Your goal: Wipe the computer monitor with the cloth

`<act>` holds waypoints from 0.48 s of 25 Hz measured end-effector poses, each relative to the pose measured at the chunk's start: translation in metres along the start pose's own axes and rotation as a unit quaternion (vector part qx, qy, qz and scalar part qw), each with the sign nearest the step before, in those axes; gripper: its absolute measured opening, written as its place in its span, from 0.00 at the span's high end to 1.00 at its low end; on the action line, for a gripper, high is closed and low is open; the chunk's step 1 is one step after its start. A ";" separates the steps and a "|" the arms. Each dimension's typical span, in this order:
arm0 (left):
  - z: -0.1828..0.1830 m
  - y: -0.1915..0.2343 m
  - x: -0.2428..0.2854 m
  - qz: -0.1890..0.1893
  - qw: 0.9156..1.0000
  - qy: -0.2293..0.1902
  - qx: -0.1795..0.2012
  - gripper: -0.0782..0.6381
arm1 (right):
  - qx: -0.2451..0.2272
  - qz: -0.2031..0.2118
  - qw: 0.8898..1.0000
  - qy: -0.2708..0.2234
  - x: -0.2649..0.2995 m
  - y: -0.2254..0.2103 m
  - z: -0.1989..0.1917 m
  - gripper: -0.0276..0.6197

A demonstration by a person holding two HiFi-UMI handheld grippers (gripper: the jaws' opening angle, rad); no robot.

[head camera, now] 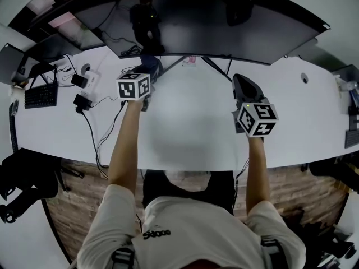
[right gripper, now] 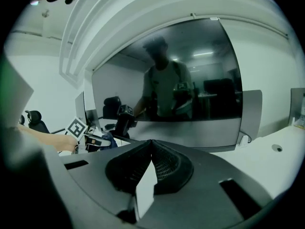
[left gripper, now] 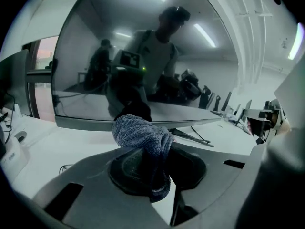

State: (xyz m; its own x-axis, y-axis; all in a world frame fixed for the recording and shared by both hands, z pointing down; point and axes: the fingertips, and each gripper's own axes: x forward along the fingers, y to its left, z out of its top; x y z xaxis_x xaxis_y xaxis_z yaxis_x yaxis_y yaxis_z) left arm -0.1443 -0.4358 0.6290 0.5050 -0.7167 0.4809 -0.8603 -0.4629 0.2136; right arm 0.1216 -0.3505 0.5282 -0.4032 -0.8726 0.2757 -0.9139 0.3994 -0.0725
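**Operator:** Forearms [head camera: 124, 144] of the person lie closest to the head camera. What does each tool report?

**Technician:** Left tool [left gripper: 151, 166], over the table [head camera: 185, 130] at 11 o'clock, has its jaws clamped on a bunched blue-grey cloth [left gripper: 142, 136]. Right tool [right gripper: 151, 149], at 2 o'clock, has its jaws pressed together with nothing between them.

**Operator:** Monitor location?

**Technician:** Monitor [head camera: 213, 21] stands at 12 o'clock along the table's far edge, screen dark. The cloth sits near its lower bezel; contact cannot be confirmed.

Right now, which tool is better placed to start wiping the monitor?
Left. The left tool is shut on the cloth and faces the monitor; the right tool is shut and empty.
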 end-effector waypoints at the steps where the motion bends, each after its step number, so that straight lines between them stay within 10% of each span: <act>1: 0.001 -0.006 0.003 -0.001 1.000 0.000 -0.001 0.78 | 0.000 0.001 1.000 -0.005 -0.003 -0.007 0.004 0.95; 12: 0.002 -0.087 0.051 -0.028 1.000 0.007 -0.009 0.78 | -0.005 0.002 1.000 -0.012 -0.030 -0.070 0.010 0.95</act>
State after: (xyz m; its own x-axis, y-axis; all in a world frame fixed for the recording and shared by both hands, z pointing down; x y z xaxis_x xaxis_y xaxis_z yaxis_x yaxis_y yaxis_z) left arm -0.0434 -0.4332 0.6329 0.5512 -0.6831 0.4791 -0.8321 -0.4925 0.2550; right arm 0.1976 -0.3551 0.5149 -0.4086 -0.8773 0.2518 -0.9115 0.4062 -0.0641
